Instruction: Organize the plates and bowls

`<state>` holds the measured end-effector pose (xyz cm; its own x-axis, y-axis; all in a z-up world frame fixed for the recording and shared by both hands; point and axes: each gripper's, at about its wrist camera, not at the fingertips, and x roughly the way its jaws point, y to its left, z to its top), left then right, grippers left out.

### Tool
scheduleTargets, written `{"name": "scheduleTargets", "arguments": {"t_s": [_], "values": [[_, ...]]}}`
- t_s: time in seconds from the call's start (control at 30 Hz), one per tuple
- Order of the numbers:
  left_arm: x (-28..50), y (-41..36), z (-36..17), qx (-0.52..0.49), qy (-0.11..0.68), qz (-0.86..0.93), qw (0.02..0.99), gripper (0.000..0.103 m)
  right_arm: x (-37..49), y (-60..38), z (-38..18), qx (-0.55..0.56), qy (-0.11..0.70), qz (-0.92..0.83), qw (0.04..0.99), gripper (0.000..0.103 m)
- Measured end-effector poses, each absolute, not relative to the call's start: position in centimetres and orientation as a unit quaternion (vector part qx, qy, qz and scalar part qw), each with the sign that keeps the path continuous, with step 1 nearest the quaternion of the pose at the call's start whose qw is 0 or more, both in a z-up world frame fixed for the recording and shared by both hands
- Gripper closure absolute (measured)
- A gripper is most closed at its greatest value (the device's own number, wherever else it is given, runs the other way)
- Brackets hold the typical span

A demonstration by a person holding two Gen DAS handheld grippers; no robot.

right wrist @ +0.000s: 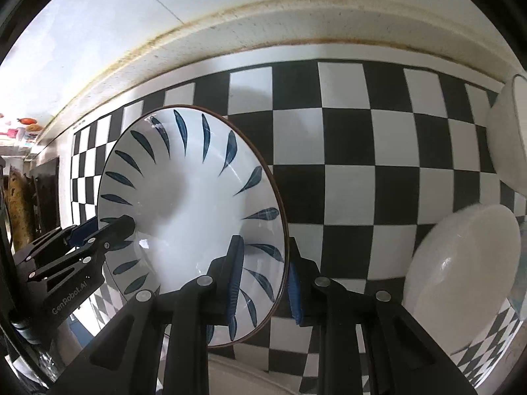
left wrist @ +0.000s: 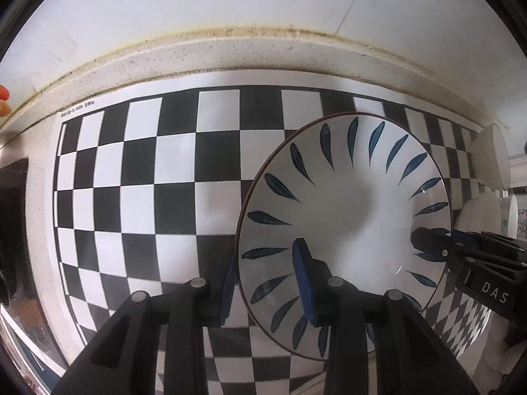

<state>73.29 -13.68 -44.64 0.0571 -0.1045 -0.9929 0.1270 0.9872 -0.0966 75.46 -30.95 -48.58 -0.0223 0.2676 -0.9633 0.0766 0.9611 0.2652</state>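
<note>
Left wrist: bowl rim between hand-held gripper pads.

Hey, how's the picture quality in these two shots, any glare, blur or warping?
Left wrist view: fisheye bends the checkerboard mat; soft shadow in the leaf-pattern bowl. Right wrist view: same warping, small glints on the bowl's rim, white dishes at the edge slightly soft.

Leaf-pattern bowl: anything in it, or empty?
Empty. The leaf-pattern bowl shows bare white glaze across its well in both wrist views; only the tongs' blue pads reach over its rim.
</note>
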Motion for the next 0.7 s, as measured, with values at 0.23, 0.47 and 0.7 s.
{"name": "scheduleTargets", "arguments": {"t_s": [0.23, 0.47, 0.7], "values": [[71.1, -13.2, -40.6, 0.011, 0.666, -0.097, 0.74, 0.073, 73.3, -30.8, -44.8, 0.112, 0.696, 0.085, 0.704, 0.077], [67.9, -12.4, -37.1, 0.02, 0.646, -0.105, 0.756, 0.073, 69.8, -31.1, -40.8, 0.113, 0.676, 0.094, 0.722, 0.078], [64.0, -12.3, -36.1, 0.026, 0.644, -0.113, 0.756, 0.073, 65.4, -31.7, -39.6, 0.121, 0.672, 0.098, 0.724, 0.078]]}}
